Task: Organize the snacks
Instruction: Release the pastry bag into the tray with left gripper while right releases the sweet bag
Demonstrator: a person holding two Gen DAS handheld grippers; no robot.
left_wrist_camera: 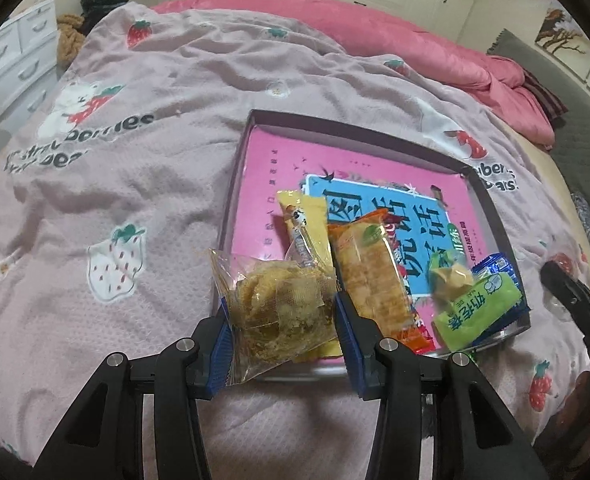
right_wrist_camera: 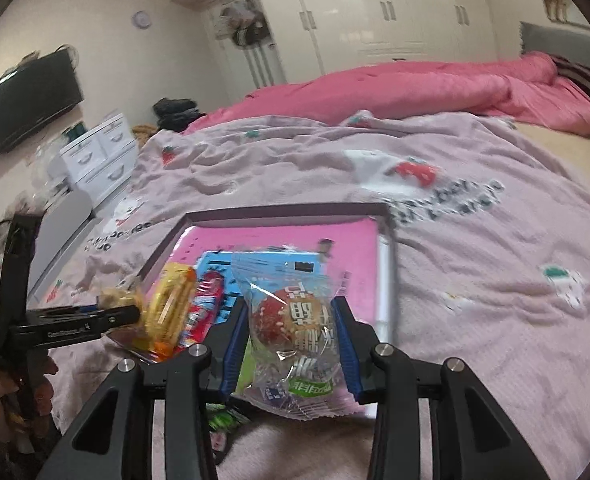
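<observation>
Left tool point(left_wrist_camera: 283, 312): clenched on a clear bag of golden pastry point(left_wrist_camera: 279, 304), bottom centre of its frame, over the near left corner of the shallow tray point(left_wrist_camera: 359, 130). Right tool point(right_wrist_camera: 291, 332): clenched on a clear-wrapped red-and-brown snack point(right_wrist_camera: 295, 332), bottom centre of its frame, above the tray's near edge. The tray lies on the pink strawberry-print blanket point(left_wrist_camera: 135, 184) on the bed. Inside it, lower right of the left view: an orange-wrapped biscuit pack point(left_wrist_camera: 371, 276), a yellow packet point(left_wrist_camera: 305, 216) and a green packet point(left_wrist_camera: 475, 312).
</observation>
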